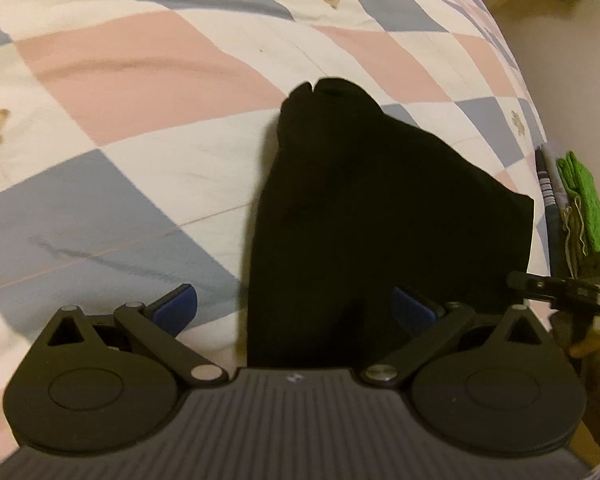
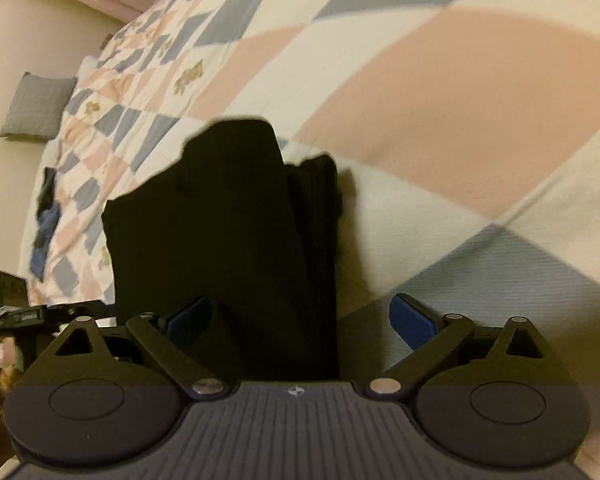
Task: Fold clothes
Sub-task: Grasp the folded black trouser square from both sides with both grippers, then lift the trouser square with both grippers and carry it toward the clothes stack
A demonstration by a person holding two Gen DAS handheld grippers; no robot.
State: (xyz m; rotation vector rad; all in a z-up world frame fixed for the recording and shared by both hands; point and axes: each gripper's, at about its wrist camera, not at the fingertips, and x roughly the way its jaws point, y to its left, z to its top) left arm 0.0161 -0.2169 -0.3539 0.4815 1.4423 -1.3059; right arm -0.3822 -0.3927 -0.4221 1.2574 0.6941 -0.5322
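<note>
Spreading wide on both tools, gripping nothing: left gripper (image 1: 294, 306) hanging over the near edge of the black garment (image 1: 364, 208), blue pads (image 1: 176, 308) straddling its left border; right gripper (image 2: 302, 318) gaping the same way over the garment's right border.

Risking, by judgement, a pinch of only the top layer, letting lower layers slide and the fold skew; also risking snagging the patchwork quilt (image 1: 112, 208) under the outer pad of either tool, dragging bedding along with the cloth.

Lying flat on the quilt, running from 6 o'clock toward 12 o'clock in both views, narrowing at the far end. Looking already folded, with a stacked ribbed edge (image 2: 316, 240) showing at 1 o'clock in the right view. Showing too little detail in the dark fabric for naming the garment type.
</note>
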